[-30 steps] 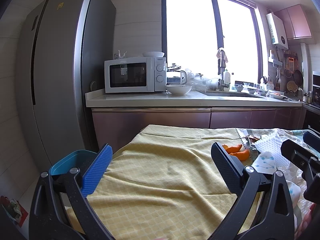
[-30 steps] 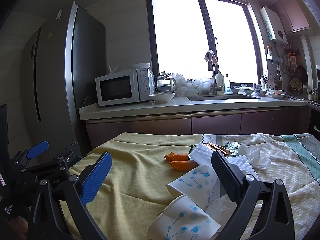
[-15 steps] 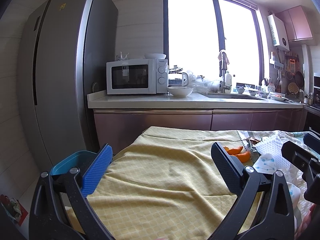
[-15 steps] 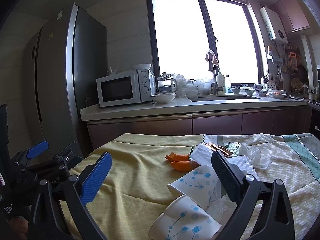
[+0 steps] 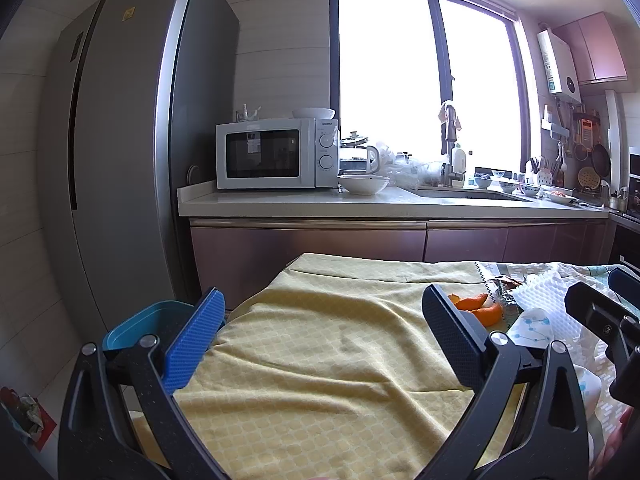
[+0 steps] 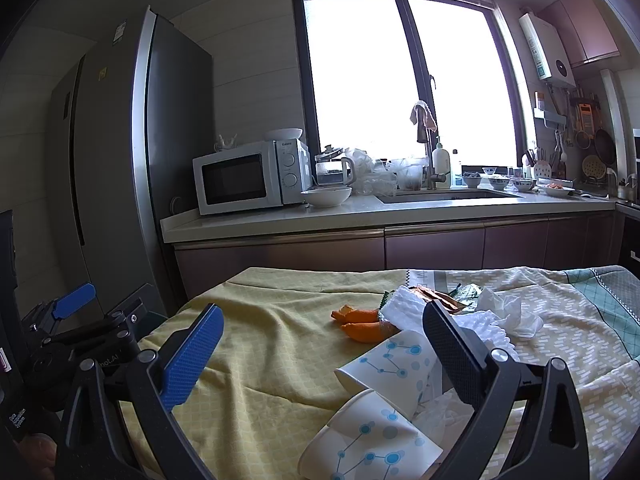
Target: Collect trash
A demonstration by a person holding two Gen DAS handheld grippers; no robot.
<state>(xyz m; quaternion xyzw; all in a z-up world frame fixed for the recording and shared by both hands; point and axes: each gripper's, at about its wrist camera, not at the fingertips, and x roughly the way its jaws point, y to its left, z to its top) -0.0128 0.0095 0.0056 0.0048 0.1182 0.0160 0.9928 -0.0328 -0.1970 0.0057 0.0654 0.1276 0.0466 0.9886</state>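
Both the left hand-held gripper point(image 5: 324, 332) and right hand-held gripper point(image 6: 324, 348) gape wide and empty above the cloth-covered worktop point(image 6: 280, 344), paper cups point(image 6: 392, 364) at lower right.

Microwave point(image 5: 276, 153), fridge point(image 5: 120, 152), bowl point(image 5: 363, 183)

Table under yellow cloth point(image 6: 280, 344) (rumpled) bears cups point(image 6: 394, 372), peels point(image 6: 362, 326).

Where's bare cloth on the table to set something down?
Free: the yellow cloth, from the table's left edge to the orange peel. Crowded: right of the peel, where paper cups, tissues and wrappers pile up. Both grippers are open and empty.
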